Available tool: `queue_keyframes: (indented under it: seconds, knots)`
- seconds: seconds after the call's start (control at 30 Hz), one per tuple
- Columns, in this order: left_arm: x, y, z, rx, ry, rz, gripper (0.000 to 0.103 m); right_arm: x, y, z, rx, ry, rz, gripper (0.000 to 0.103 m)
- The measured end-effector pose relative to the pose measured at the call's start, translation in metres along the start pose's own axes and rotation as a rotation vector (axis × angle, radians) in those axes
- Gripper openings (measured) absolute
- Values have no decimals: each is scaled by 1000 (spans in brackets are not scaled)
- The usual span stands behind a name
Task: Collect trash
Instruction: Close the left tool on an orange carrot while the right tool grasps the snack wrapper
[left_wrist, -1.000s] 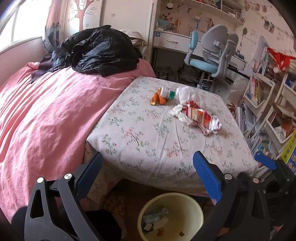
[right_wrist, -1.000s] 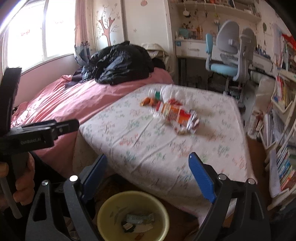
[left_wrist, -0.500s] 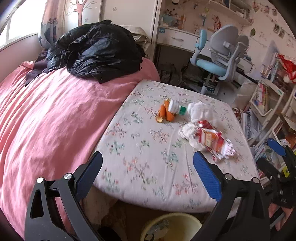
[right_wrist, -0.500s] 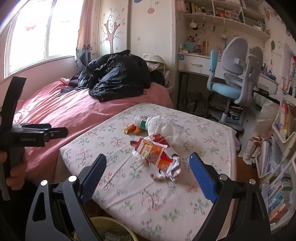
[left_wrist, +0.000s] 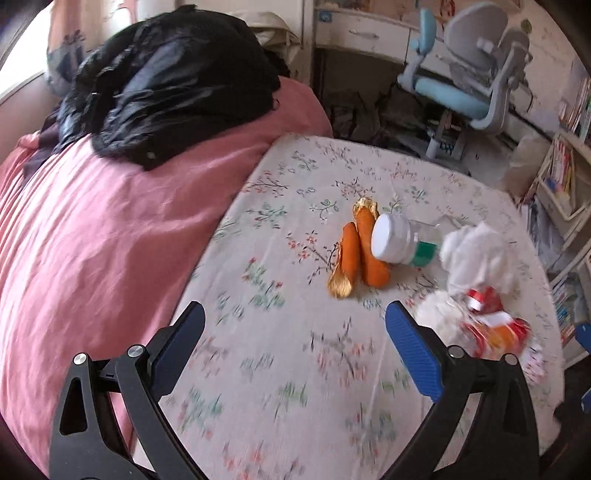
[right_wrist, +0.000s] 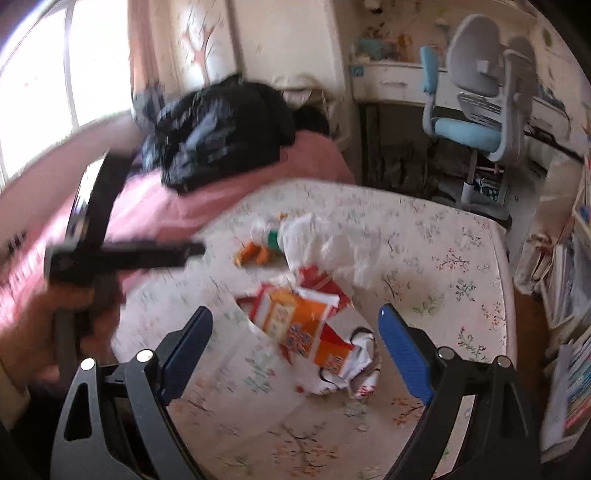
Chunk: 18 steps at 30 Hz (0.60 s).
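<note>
The crumpled orange-and-red snack wrapper (right_wrist: 295, 325) lies on the floral tablecloth (right_wrist: 443, 258), framed between the spread, empty jaws of the right gripper (right_wrist: 295, 343). Behind it are seen a white tissue wad (left_wrist: 476, 254), a white-capped bottle (left_wrist: 402, 243) and two orange sausage sticks (left_wrist: 360, 254), touching. The left gripper (left_wrist: 293, 339) hangs open, holding nothing. A loose pinch could be expected to snag the cloth or tear the wrapper.

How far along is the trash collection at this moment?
Done: nothing visibly collected in these views; no bin is in frame. In hand: nothing; the left tongs and right tongs are both open and empty, the right ones nearing the red-orange wrapper. Left on the floral table: the two orange sausages, bottle, white tissue.
</note>
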<state>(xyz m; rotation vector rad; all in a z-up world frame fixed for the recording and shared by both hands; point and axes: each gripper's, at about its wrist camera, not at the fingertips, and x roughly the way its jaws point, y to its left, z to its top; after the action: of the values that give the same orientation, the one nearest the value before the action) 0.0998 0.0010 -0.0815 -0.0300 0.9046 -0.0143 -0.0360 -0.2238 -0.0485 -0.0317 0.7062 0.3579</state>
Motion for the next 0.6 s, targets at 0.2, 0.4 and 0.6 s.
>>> queue_keyframes:
  seconds: [0.2,0.4,0.6]
  knots:
    - [40,-14,19,52,24,2,95,22,-10,3,-31,76,-14,87]
    - [64,-20,33,82,33,-13,93,50,-17,7,4,149,-5,87]
    - [84,-20,31,112,79,-63,46,57,-18,-2,19,212,33,65]
